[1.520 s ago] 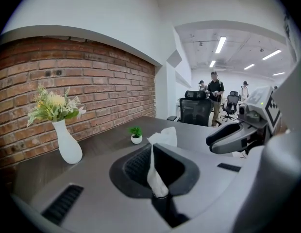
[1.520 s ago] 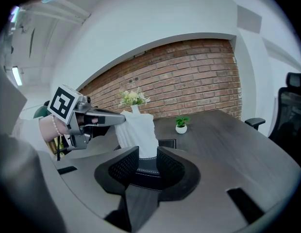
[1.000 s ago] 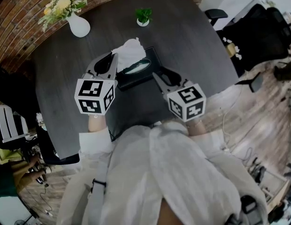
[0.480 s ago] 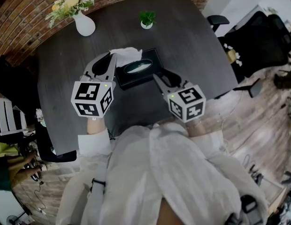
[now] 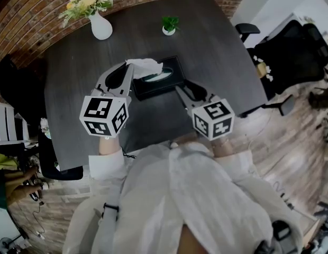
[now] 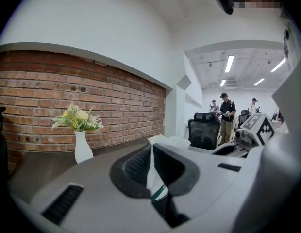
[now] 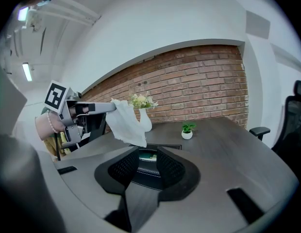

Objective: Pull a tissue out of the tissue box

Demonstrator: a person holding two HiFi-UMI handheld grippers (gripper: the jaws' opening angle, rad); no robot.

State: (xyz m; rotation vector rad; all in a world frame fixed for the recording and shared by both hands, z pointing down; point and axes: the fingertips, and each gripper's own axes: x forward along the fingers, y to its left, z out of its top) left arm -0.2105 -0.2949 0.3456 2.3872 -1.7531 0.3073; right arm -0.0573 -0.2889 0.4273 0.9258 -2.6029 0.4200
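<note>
The left gripper (image 5: 130, 71) fingers clamp the white tissue (image 5: 146, 66) above the tissue box (image 5: 160, 81); right gripper (image 5: 180, 89) fingers apart.

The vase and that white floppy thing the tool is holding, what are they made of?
The vase looks like white ceramic, smooth and evenly coloured, though it could be plastic. The tissue looks like thin matte paper: it hangs limp and creased from the shut left tool.

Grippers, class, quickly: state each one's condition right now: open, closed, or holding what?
Left gripper: closed on the tissue.
Right gripper: open, gripping nothing.
</note>
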